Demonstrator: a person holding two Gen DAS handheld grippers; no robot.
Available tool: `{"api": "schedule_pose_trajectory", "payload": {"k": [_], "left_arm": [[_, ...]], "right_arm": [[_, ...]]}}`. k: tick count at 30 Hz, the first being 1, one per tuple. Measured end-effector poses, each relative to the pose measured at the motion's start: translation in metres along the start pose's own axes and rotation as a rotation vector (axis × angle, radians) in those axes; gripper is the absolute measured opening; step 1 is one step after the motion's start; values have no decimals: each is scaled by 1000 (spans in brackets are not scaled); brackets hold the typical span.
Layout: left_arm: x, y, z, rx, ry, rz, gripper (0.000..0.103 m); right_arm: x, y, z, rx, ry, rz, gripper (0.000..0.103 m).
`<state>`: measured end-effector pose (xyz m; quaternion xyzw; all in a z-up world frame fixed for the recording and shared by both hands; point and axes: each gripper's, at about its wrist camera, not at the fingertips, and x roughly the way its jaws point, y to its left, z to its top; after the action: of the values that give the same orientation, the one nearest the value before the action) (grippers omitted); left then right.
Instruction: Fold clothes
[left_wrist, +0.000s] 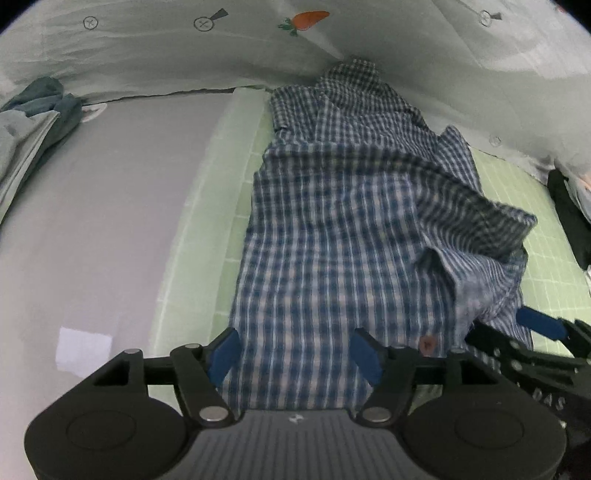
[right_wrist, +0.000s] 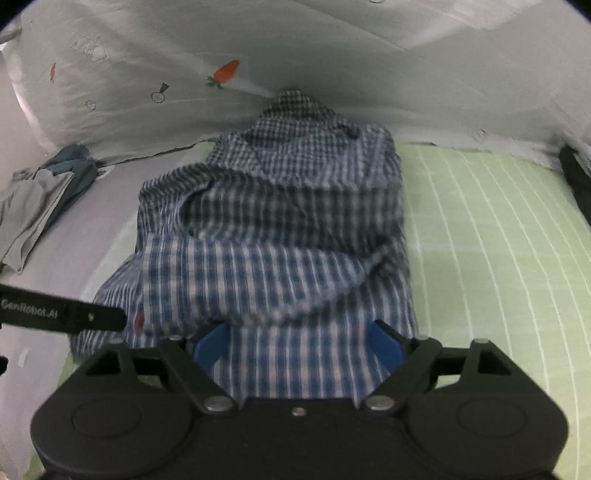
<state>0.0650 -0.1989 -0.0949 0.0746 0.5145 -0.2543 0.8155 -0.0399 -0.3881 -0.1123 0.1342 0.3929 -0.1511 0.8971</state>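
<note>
Lying lengthwise up the frame's middle, the checked shirt (left_wrist: 332, 229) has its near hem between both my spread grippers: left gripper (left_wrist: 295, 354) and right gripper (right_wrist: 299, 345) released, clamping nothing. It rests on the green gridded sheet (right_wrist: 480, 240), its collar end against the carrot-print cloth (left_wrist: 221, 48) at the top.

Left gripper (left_wrist: 295, 350): blue-padded fingers (left_wrist: 223, 354) spread wide, level, pointing forward. Right gripper (right_wrist: 299, 347): fingers (right_wrist: 386, 347) likewise spread, just beside the left, angled toward it.
</note>
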Motion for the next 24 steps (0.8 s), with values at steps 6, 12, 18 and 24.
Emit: {"api": "schedule_pose_trajectory", "payload": {"k": [6,12,18,24], "left_arm": [[17,4,26,-25,-14,-2,70],[43,12,60,-53,-37,30,70],[49,23,76,-107,-58,64,71],[31,34,50,-121,-27,83,76]], "right_arm": [[44,-3,46,19,-46,-11,84],[75,-22,78,88,-91,-65,84],[60,-42,74,142,-108,-188,100],[28,-50,28,218,-12,-242,101]]}}
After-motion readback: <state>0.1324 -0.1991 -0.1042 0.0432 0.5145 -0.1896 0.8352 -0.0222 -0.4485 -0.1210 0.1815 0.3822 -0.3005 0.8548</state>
